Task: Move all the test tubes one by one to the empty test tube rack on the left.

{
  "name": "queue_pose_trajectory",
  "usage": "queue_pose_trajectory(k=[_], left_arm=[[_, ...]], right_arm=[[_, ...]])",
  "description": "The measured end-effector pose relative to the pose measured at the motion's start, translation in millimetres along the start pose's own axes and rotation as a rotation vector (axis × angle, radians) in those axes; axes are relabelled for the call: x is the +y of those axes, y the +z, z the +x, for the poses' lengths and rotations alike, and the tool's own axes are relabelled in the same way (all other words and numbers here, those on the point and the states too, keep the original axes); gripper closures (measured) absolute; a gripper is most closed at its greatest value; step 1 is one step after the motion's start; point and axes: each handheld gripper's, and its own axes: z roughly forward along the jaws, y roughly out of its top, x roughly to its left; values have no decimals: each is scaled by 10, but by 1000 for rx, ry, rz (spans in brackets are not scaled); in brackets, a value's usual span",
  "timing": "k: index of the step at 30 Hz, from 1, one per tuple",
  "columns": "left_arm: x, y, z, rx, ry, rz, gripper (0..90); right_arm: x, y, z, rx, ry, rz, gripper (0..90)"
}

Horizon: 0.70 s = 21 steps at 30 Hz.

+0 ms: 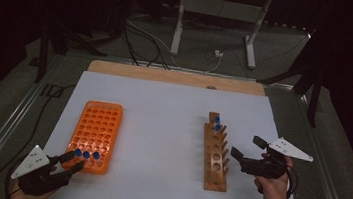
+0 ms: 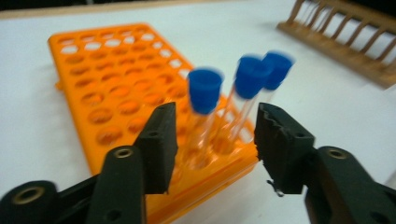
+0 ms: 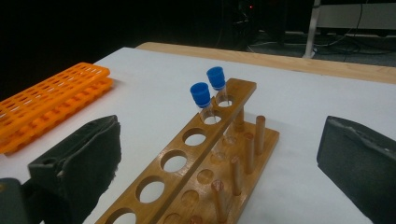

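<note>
White sheet covers the desk point(image 1: 161, 128), wood edge behind, dark room with cables beyond. Left tongs point(image 1: 73, 161) stand part open around three blue-capped tubes point(image 2: 205, 100) in the orange rack point(image 1: 95, 133). Right tongs point(image 1: 245, 150) gape wide beside the wooden rack point(image 1: 215, 157).

No text, label, brand, number or sign can be read on the orange rack point(image 1: 95, 135), the wooden rack point(image 1: 216, 157), the tubes or the bench point(image 1: 161, 128).
</note>
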Motion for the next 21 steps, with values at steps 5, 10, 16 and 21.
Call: queue_pose_trajectory(k=[5, 10, 16, 21], left_arm=[[104, -10, -32, -16, -7, -61, 357], [203, 44, -90, -6, -7, -91, 231], [326, 138, -130, 17, -12, -102, 106], [446, 215, -184, 34, -8, -116, 71]], right_arm=[[2, 7, 4, 2, -1, 0, 1], [6, 26, 26, 7, -8, 2, 1], [22, 38, 46, 10, -12, 3, 1], [57, 54, 68, 10, -19, 0, 1]])
